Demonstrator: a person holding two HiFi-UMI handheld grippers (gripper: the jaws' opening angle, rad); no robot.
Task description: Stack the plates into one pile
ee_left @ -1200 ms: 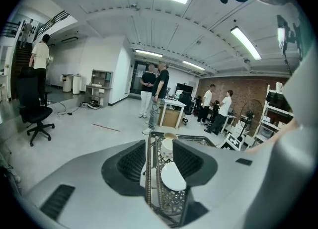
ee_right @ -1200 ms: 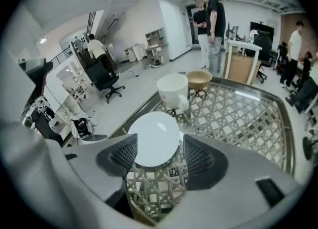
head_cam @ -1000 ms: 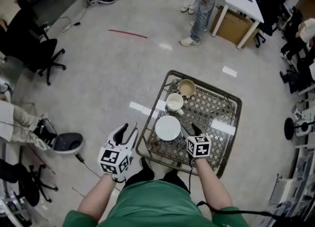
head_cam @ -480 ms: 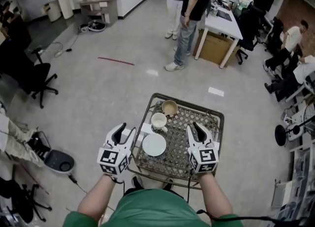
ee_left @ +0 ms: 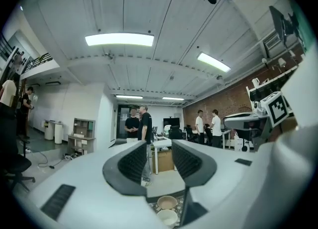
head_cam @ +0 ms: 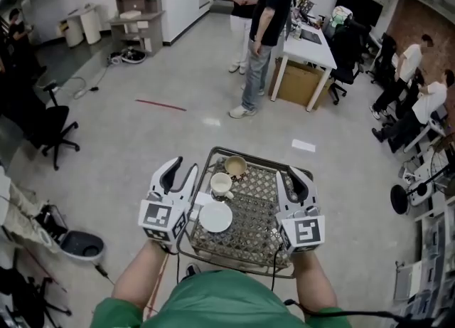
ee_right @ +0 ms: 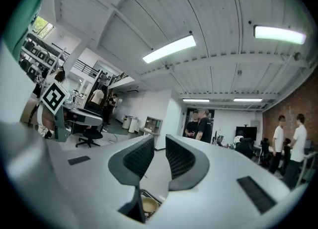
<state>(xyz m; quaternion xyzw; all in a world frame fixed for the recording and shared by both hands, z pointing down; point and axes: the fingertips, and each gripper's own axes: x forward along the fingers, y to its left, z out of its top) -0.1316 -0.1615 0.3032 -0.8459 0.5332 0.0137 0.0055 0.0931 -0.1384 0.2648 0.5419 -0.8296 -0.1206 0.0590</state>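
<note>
On the wire-mesh cart top (head_cam: 250, 247) lies a white plate (head_cam: 215, 217); whether more plates lie under it I cannot tell. Beyond the plate stand a white cup (head_cam: 221, 185) and a beige bowl (head_cam: 235, 166). My left gripper (head_cam: 182, 171) hovers over the cart's left edge, pointing level, open and empty; its jaws have just been closing slightly. Over the cart's right side my right gripper (head_cam: 296, 179) points level, and its jaws have just been closing to a narrow gap with nothing between them. The left gripper view shows the left gripper (ee_left: 159, 161) above the bowl (ee_left: 167, 202).
Two people (head_cam: 259, 13) stand on the floor beyond the cart, next to a white desk (head_cam: 306, 48) with a cardboard box (head_cam: 295, 81) under it. An office chair (head_cam: 43, 131) is at the left. Seated people (head_cam: 419, 102) are at the right.
Both grippers have risen from low beside the cart to above its sides. The right gripper left the spot by the plate and its jaws narrowed. The view tilted up.
</note>
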